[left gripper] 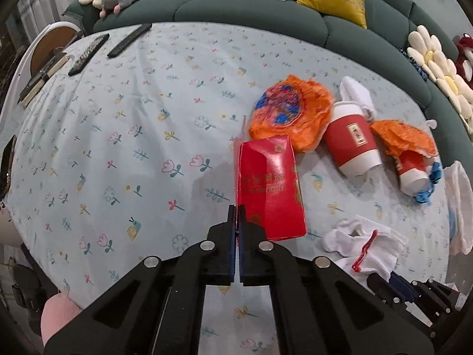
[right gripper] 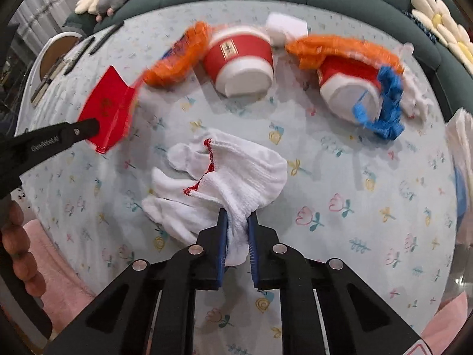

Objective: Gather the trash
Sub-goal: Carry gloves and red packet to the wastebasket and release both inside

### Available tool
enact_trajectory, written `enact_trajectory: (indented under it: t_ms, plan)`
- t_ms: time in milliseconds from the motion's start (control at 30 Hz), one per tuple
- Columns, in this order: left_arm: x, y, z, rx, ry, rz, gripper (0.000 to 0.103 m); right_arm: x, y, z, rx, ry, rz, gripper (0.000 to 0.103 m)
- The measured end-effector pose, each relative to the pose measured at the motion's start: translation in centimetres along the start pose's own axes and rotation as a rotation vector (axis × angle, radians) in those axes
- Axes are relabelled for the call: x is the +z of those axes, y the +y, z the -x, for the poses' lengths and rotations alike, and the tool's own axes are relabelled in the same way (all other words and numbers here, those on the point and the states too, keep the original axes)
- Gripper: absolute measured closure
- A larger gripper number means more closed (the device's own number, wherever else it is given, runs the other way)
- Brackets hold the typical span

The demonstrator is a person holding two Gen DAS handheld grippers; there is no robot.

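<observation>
A red paper carton lies on the flowered tablecloth. My left gripper is shut on the carton's thin left edge. From the right wrist view the same carton shows at the left with a black finger against it. A bunch of white knit gloves with red trim lies near the table's front. My right gripper is shut on their lower fold, and white fabric fills the gap between the blue pads. In the left wrist view the gloves appear at lower right.
Behind the carton lie a crumpled orange bag, a red-and-white paper cup on its side, a second cup wrapped in orange and blue plastic, and a white tissue. Two remotes rest far left. A green sofa borders the table.
</observation>
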State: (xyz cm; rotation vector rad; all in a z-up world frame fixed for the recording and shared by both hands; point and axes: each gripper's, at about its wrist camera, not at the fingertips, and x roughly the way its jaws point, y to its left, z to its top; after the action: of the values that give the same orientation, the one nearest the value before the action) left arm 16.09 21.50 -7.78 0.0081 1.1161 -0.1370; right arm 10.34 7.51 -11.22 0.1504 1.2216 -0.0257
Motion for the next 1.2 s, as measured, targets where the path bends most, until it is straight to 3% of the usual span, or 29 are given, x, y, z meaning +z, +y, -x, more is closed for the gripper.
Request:
enact_trajectory:
  t_ms: [300, 700, 933, 1200]
  plan:
    - [0.5, -4.1, 5.5, -0.054, -0.105, -0.059, 0.103, 1.4, -2.4, 8.2, 0.029, -0.196, -0.035, 0.09]
    - [2.1, -15.7, 12.8, -0.178, -0.249, -0.223, 0.102, 1.9, -13.3, 20.9, -0.034, -0.474, -0.203, 0.09]
    - [1.8, -23.7, 15.7, -0.259, -0.284, -0.318, 0.102, 0.3, -20.0, 25.7, -0.095, -0.571, -0.28, 0.09]
    - [0.3, -32.8, 16.8, -0.329, -0.292, -0.431, 0.102, -1.7, -27.2, 27.5, -0.155, -0.601, -0.377, 0.09]
